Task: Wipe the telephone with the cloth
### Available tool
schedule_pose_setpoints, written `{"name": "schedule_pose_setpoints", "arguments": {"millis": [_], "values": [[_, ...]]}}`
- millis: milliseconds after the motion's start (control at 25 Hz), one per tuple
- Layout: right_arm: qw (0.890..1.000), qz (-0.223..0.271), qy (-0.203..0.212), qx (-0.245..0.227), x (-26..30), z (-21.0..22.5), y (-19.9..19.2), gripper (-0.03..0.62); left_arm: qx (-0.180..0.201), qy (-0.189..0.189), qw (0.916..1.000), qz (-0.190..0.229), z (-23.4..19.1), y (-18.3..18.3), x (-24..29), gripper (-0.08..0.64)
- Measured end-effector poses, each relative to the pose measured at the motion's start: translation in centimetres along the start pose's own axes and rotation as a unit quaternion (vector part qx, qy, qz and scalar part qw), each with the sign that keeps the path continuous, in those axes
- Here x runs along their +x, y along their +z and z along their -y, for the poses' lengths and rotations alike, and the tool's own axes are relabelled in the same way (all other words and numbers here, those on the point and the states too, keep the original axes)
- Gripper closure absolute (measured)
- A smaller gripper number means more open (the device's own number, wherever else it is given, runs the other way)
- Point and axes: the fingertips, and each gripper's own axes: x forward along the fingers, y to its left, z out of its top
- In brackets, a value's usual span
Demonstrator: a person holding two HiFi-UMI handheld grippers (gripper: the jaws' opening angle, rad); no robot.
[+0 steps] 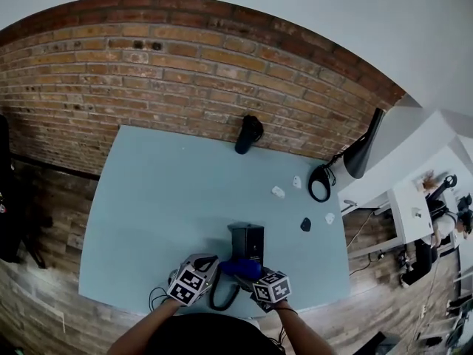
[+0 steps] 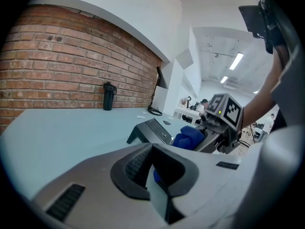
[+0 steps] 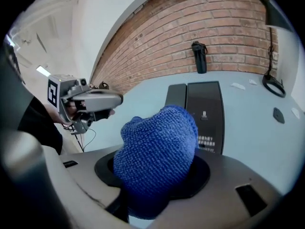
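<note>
The black telephone (image 1: 246, 239) sits on the light blue table (image 1: 162, 205) near its front edge; its keypad faces up in the right gripper view (image 3: 205, 113). My right gripper (image 1: 255, 274) is shut on a bunched blue cloth (image 3: 157, 156), held just in front of the telephone and slightly above the table. My left gripper (image 1: 207, 265) hovers to the left of the cloth with its jaws together and nothing between them. From the left gripper view, the cloth (image 2: 188, 138) and right gripper (image 2: 209, 132) lie ahead to the right, beside the telephone (image 2: 151, 130).
A black bottle (image 1: 248, 134) stands at the table's far edge against the brick wall. A black cable ring (image 1: 320, 183), small white scraps (image 1: 278, 192) and a dark piece (image 1: 306, 224) lie at the right. A black cord loop (image 1: 220, 296) hangs at the front edge.
</note>
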Motion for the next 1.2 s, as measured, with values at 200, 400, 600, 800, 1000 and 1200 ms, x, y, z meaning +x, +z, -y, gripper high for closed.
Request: {"name": "schedule_pose_setpoints", "arguments": {"millis": [200, 400, 600, 800, 1000, 1200], "values": [[0.996, 0.072, -0.019, -0.05, -0.7, 2.0, 9.7, 0.379, -0.011, 0.007, 0.9999, 0.003, -0.9, -0.2, -0.3, 0.551], [0.989, 0.119, -0.068, -0.059, -0.5, 5.6, 17.3, 0.378, -0.015, 0.013, 0.9998, 0.008, -1.0, -0.1, 0.1, 0.551], [0.99, 0.073, -0.103, -0.058, 2.9, 7.9, 14.2, 0.377, -0.018, 0.019, 0.9997, 0.002, -1.7, -0.4, -0.3, 0.551], [0.993, 0.075, -0.081, -0.049, 3.0, 7.7, 14.4, 0.377, -0.029, 0.022, 0.9993, 0.004, -2.4, -0.6, 0.0, 0.551], [0.989, 0.103, -0.094, -0.057, 2.8, 7.6, 14.3, 0.377, -0.027, 0.012, 0.9996, -0.003, -2.0, -0.7, 0.5, 0.551], [0.985, 0.143, -0.094, -0.039, 2.3, 7.5, 14.0, 0.377, -0.031, 0.015, 0.9994, -0.006, -2.2, -1.1, 0.4, 0.551]]}}
